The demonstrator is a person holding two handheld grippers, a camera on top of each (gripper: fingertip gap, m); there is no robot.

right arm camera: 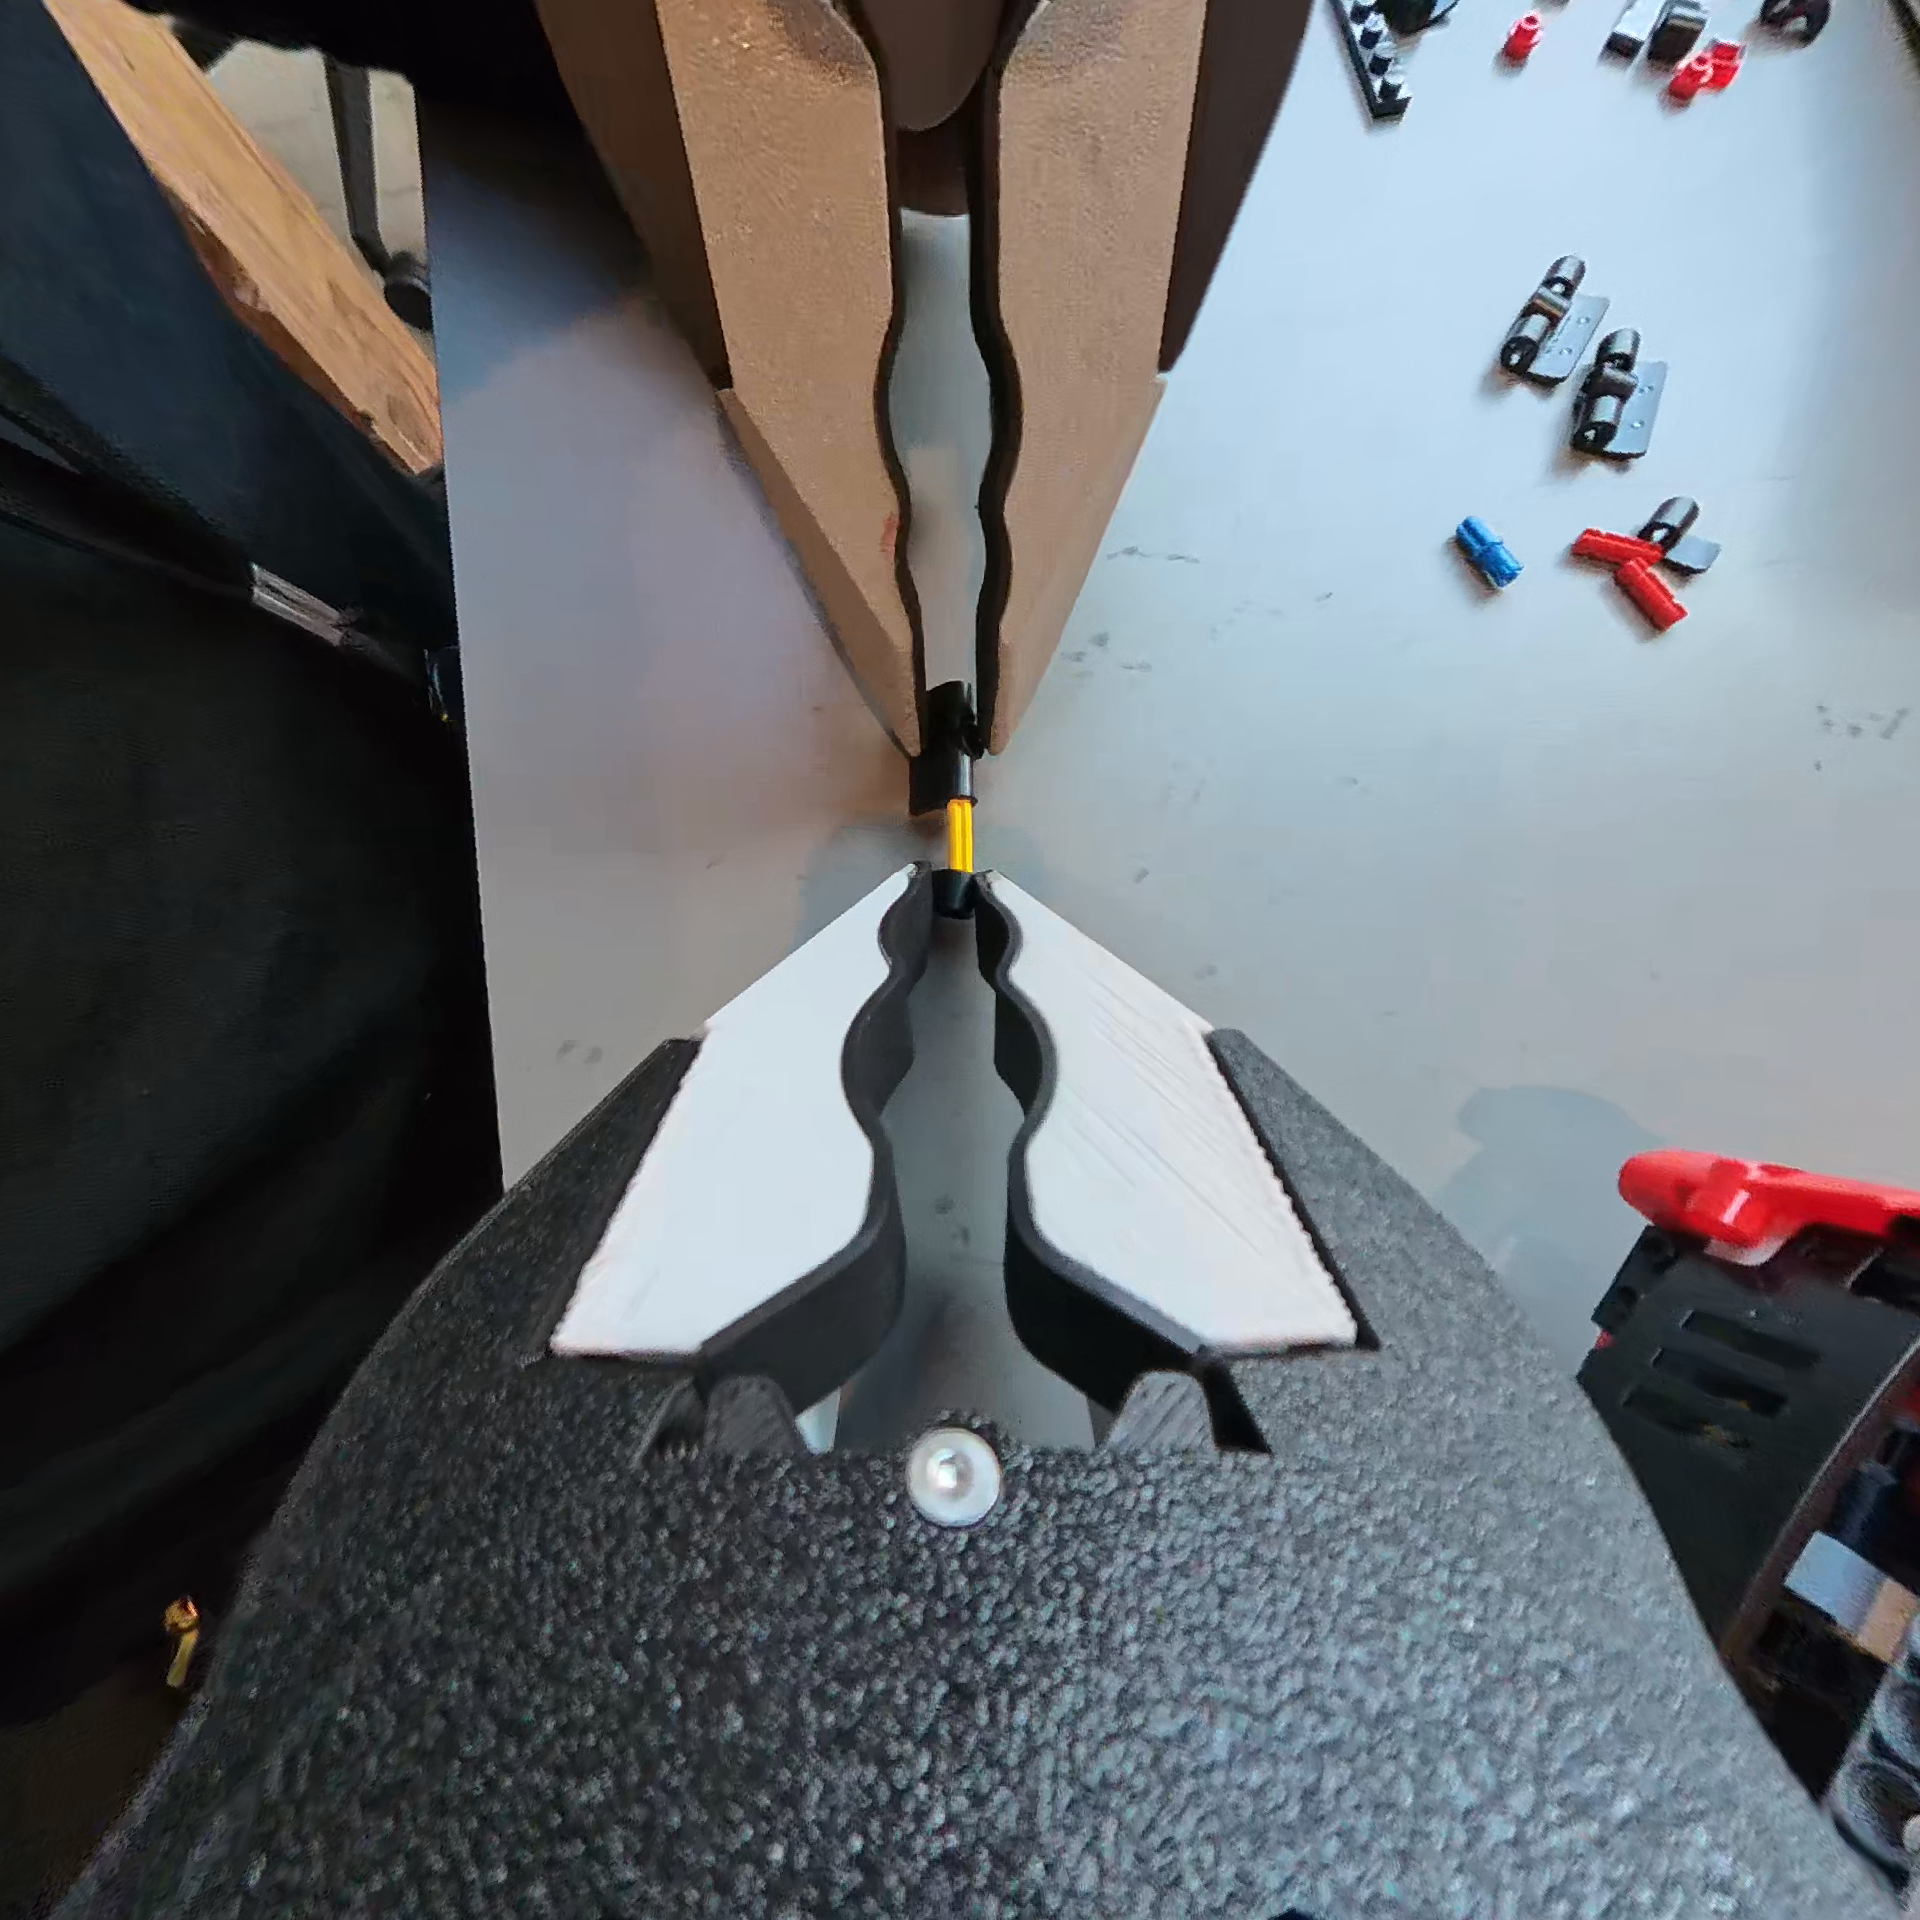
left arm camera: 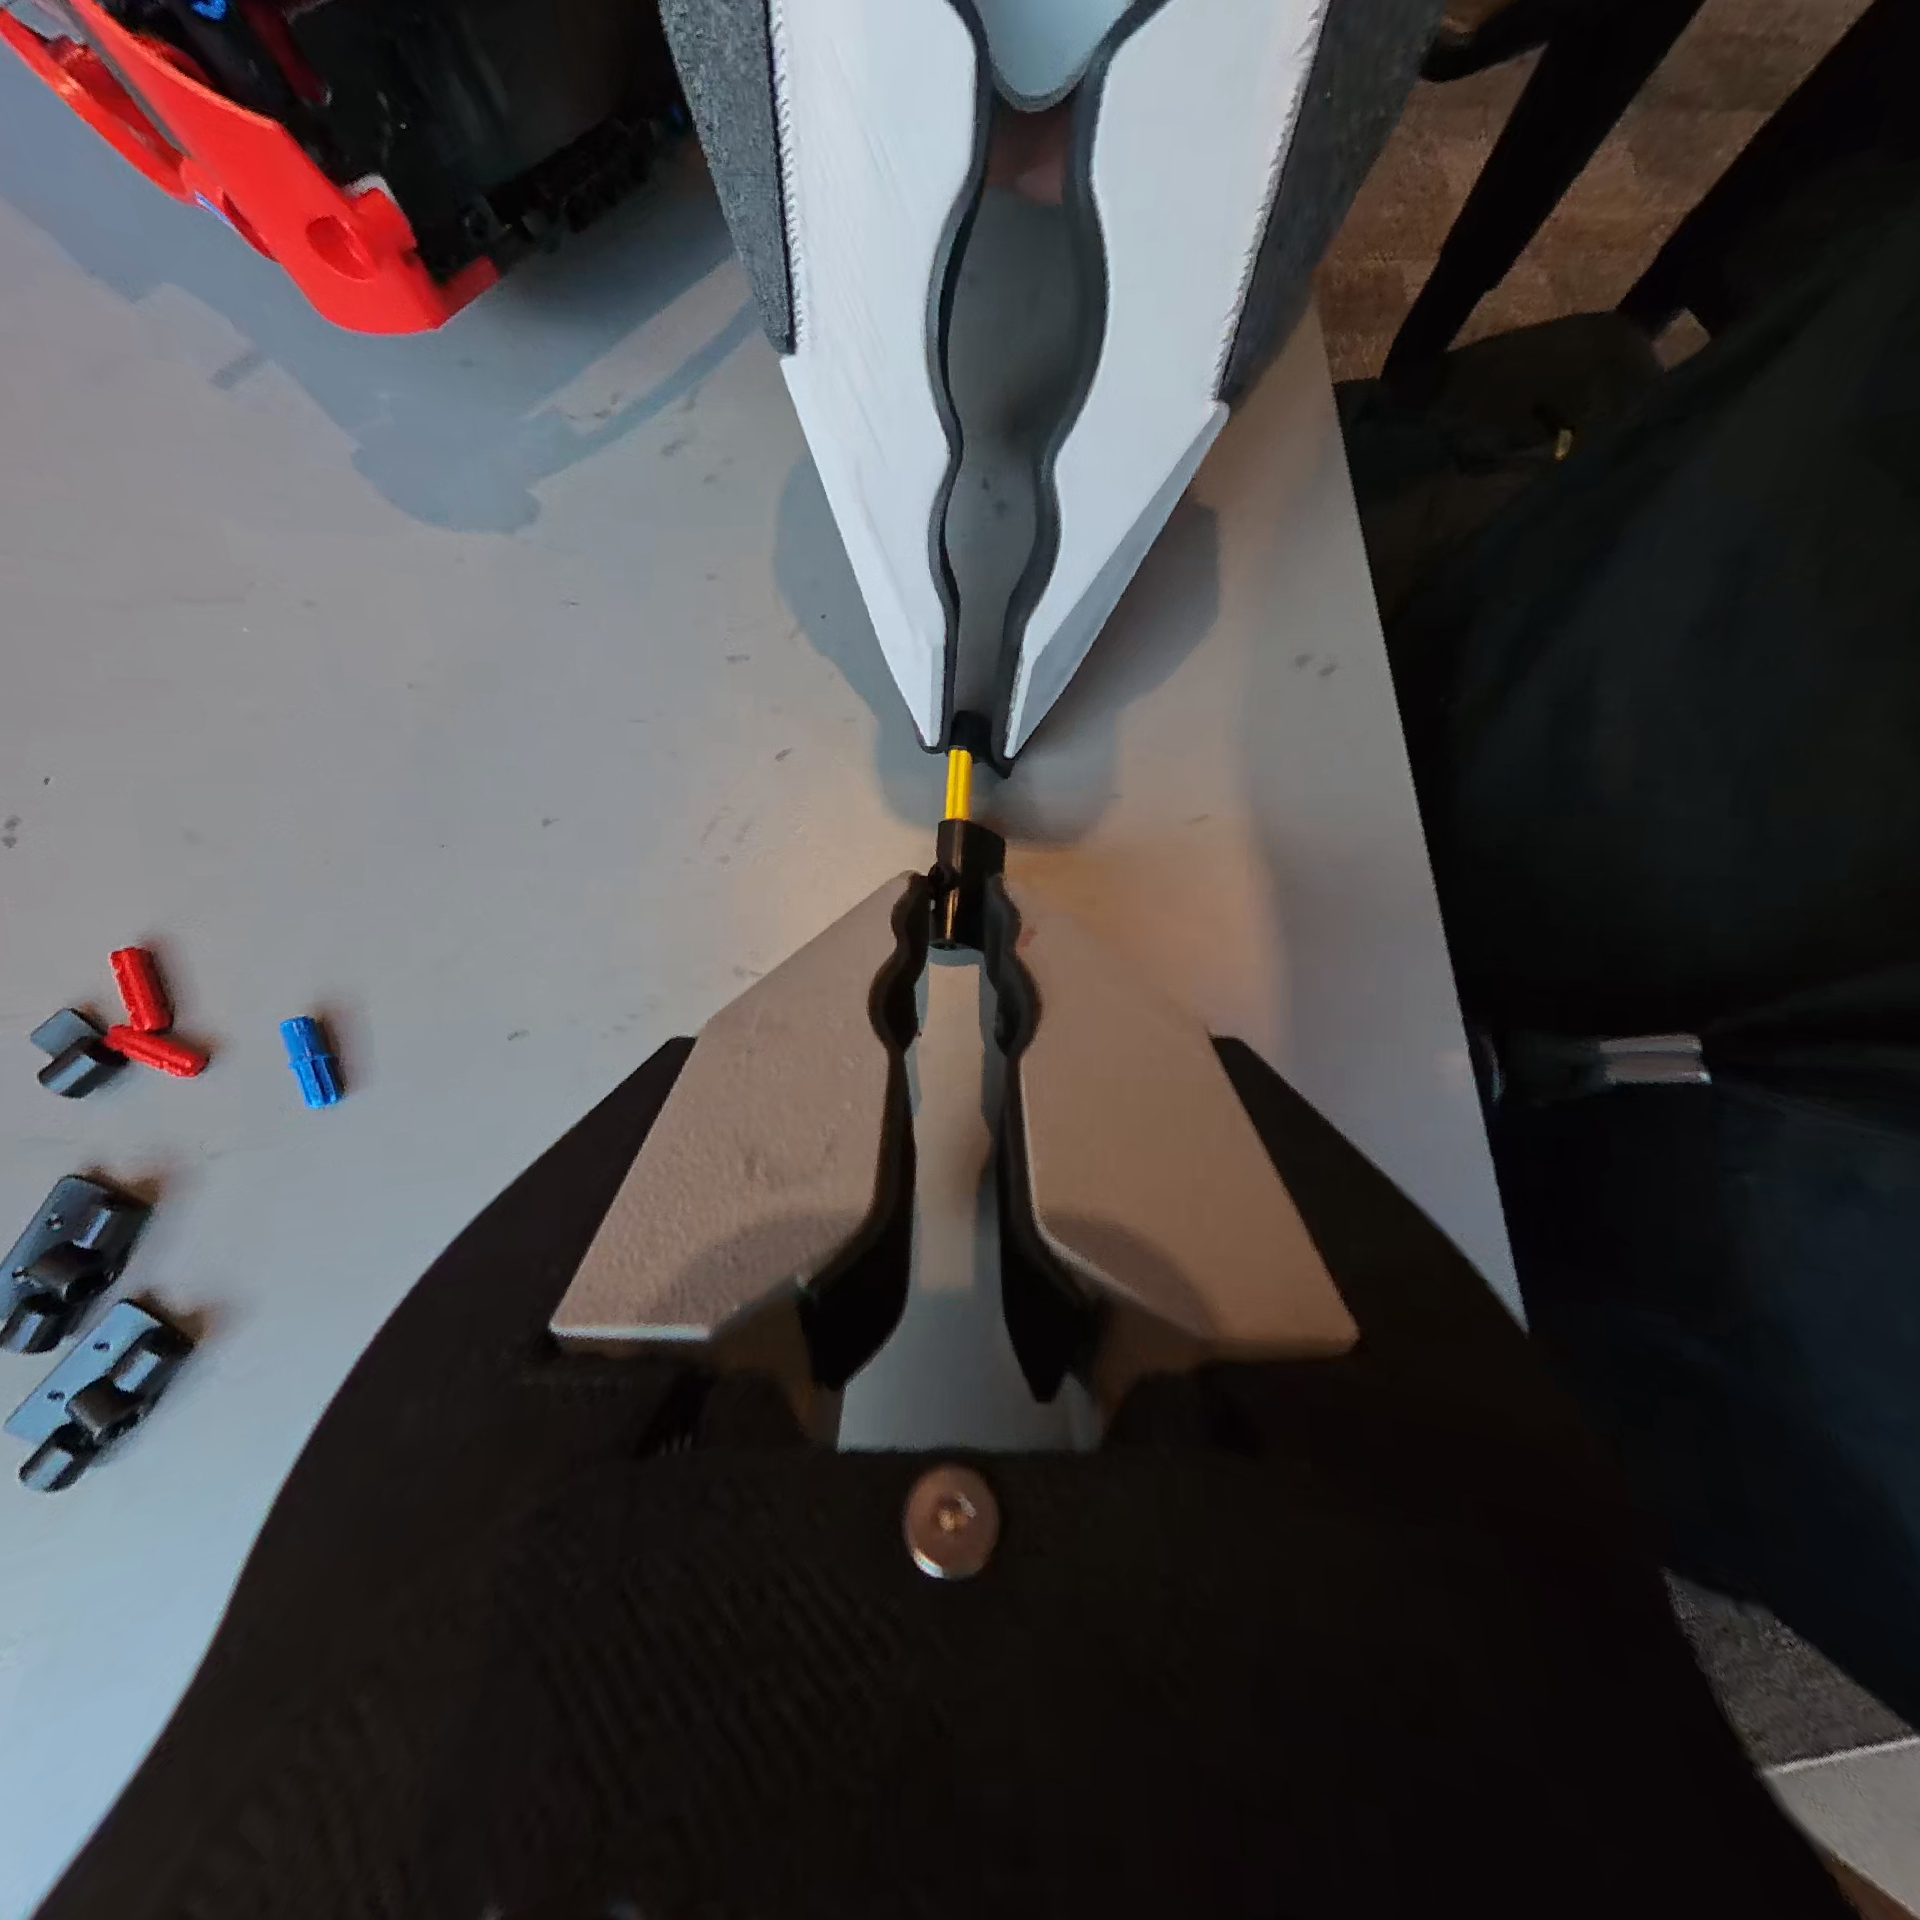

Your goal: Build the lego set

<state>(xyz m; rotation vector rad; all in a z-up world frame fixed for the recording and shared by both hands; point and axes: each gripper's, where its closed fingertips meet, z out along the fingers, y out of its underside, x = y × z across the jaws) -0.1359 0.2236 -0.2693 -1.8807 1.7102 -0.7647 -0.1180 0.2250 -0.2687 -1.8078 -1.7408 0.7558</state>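
The grey table (left arm camera: pixel 436 665) fills most of both views, its edge running beside a person's dark clothing (left arm camera: pixel 1704 831). At the far left of the left wrist view stands the part-built red and black model (left arm camera: pixel 312 177); in the right wrist view it sits at the near right.

The two grippers meet tip to tip above the table near that edge. The left gripper (left arm camera: pixel 954 914) has its jaws drawn narrow around a black connector (left arm camera: pixel 961 873). The right gripper (right arm camera: pixel 954 896), facing it, is pinched just as narrowly on a small black bush (right arm camera: pixel 953 894). A thin yellow axle (left arm camera: pixel 958 787) spans the short gap between the two black pieces, held clear of the table.

Loose parts lie well apart from the grippers: two dark hinge-like pieces (left arm camera: pixel 78 1320) side by side, a smaller dark piece (left arm camera: pixel 75 1051) touching two crossed red pins (left arm camera: pixel 145 1013), and just beside them a blue pin (left arm camera: pixel 312 1062).
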